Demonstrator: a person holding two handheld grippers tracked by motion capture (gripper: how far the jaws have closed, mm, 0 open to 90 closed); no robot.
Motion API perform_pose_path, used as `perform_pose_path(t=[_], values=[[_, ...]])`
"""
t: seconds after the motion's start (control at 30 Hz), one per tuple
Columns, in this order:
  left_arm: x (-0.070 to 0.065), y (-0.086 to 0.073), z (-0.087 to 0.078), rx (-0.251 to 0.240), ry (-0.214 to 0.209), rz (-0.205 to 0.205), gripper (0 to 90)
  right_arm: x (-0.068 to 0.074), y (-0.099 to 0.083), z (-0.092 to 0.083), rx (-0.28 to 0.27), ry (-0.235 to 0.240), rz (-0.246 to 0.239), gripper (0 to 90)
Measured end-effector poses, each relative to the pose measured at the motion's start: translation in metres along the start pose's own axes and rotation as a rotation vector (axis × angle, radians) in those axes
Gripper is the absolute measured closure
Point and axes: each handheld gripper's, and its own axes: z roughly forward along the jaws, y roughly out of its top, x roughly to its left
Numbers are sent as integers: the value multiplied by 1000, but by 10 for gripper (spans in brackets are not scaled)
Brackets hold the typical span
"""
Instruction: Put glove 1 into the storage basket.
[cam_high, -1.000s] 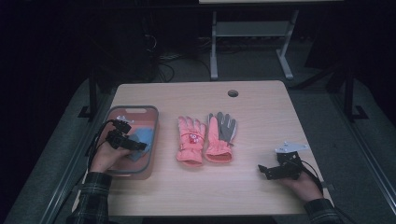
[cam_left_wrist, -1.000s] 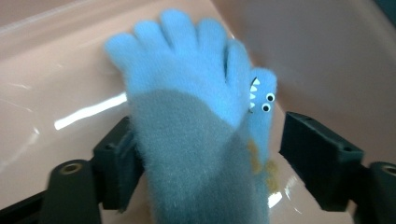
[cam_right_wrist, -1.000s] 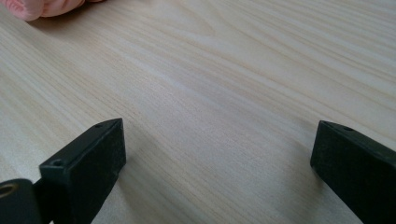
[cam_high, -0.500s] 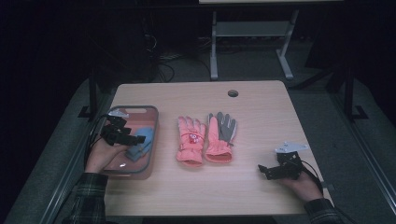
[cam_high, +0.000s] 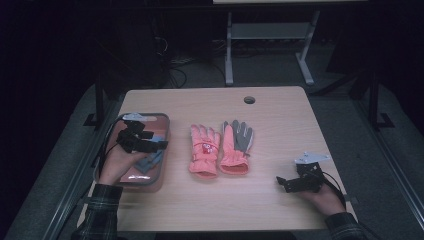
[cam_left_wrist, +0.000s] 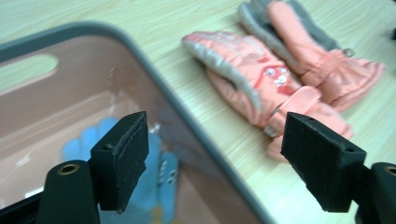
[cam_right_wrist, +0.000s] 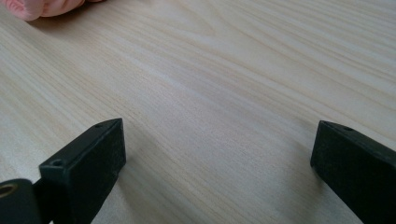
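A pink bin (cam_high: 165, 131) stands at the table's left with a blue glove (cam_high: 150, 161) lying in it. My left gripper (cam_high: 158, 145) hovers above the bin, open and empty; its jaws have just closed a little with nothing between them. In the left gripper view the gripper (cam_left_wrist: 210, 140) looks over the bin's grey rim (cam_left_wrist: 187, 116), the blue glove (cam_left_wrist: 79, 144) and two pink gloves. One pink glove (cam_high: 204, 150) lies back up, the other (cam_high: 238, 145) grey palm up. My right gripper (cam_high: 281, 182) rests open on the table at the right, nothing between its jaws (cam_right_wrist: 219, 140).
The wooden table (cam_high: 280, 130) has a round cable hole (cam_high: 249, 99) near its far edge. Behind the table are a metal stand (cam_high: 265, 40) and cables on the dark floor. A pink glove cuff (cam_right_wrist: 42, 7) sits beyond the right gripper.
My left gripper has risen above the bin, still empty. The blue glove stays in the bin. The right gripper has not moved.
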Motion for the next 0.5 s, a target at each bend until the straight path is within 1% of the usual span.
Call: perform_pose_path(t=[0.1, 0.13, 0.3, 0.33, 0.37, 0.4, 0.43, 0.47, 0.5], values=[[-7, 3, 1, -12, -18, 7, 232, 0, 0, 0, 1, 1, 1, 22], [-10, 4, 2, -16, -22, 16, 233, 0, 0, 0, 1, 1, 1, 22], [-21, 7, 7, -9, -21, 46, 232, 0, 0, 0, 2, 0, 2, 23], [-23, 7, 8, -11, -24, 50, 232, 1, 1, 0, 10, 1, 2, 34], [-25, 7, 10, -11, -27, 56, 232, 2, 2, -1, 17, 6, 1, 65], [-27, 7, 11, -12, -29, 60, 232, 3, 4, -2, 19, 12, -4, 138], [-28, 6, 12, -7, -30, 67, 232, 4, 5, -4, 23, 16, -4, 174], [-30, 5, 14, -8, -33, 71, 231, 5, 7, -5, 23, 19, -17, 188], [-32, 5, 15, -5, -35, 82, 231, 7, 9, -6, 19, 25, -26, 237]])
